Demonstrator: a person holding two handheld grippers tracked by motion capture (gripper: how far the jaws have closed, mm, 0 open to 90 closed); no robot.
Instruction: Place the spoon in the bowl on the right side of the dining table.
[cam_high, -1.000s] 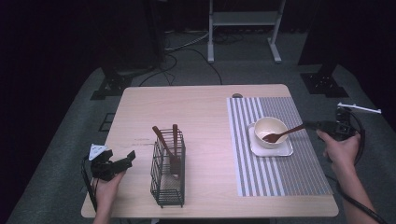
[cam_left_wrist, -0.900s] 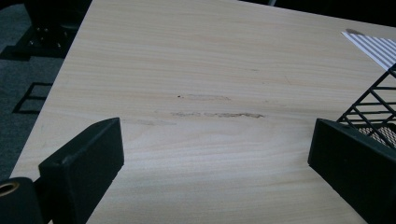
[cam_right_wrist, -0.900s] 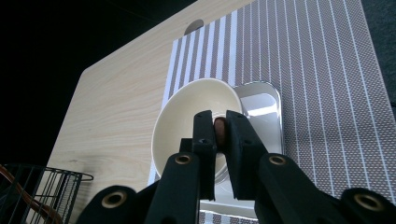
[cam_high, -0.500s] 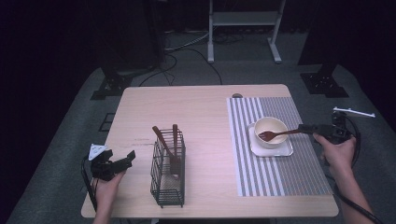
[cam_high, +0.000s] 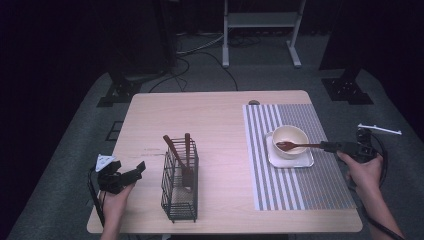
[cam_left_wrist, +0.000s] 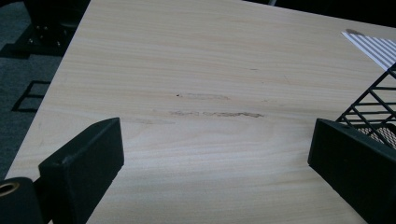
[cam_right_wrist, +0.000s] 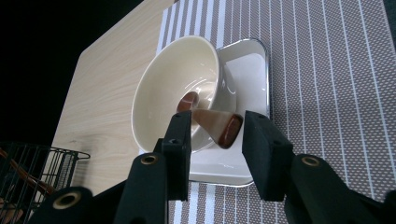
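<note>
A brown wooden spoon (cam_high: 298, 146) lies with its head in the cream bowl (cam_high: 290, 136), which stands on a small white tray (cam_high: 291, 160). My right gripper (cam_high: 331, 146) is at the spoon's handle end. In the right gripper view the handle tip (cam_right_wrist: 218, 125) lies between the jaws of the right gripper (cam_right_wrist: 217, 133). Those jaws have just been opening, and a gap shows beside the right one. My left gripper (cam_high: 136, 172) rests at the table's left front corner. Its jaws stand wide open over bare wood (cam_left_wrist: 215, 140).
A black wire basket (cam_high: 180, 186) (cam_left_wrist: 373, 105) holding two wooden utensils (cam_high: 176, 155) stands just right of the left gripper. The tray sits on a grey striped placemat (cam_high: 300, 192) (cam_right_wrist: 327, 70). The table's right edge (cam_high: 345, 150) is close beside the right hand.
The right gripper has come down with the spoon, so the handle went from tilted up to nearly level, and its jaws have parted. The left gripper has not moved.
</note>
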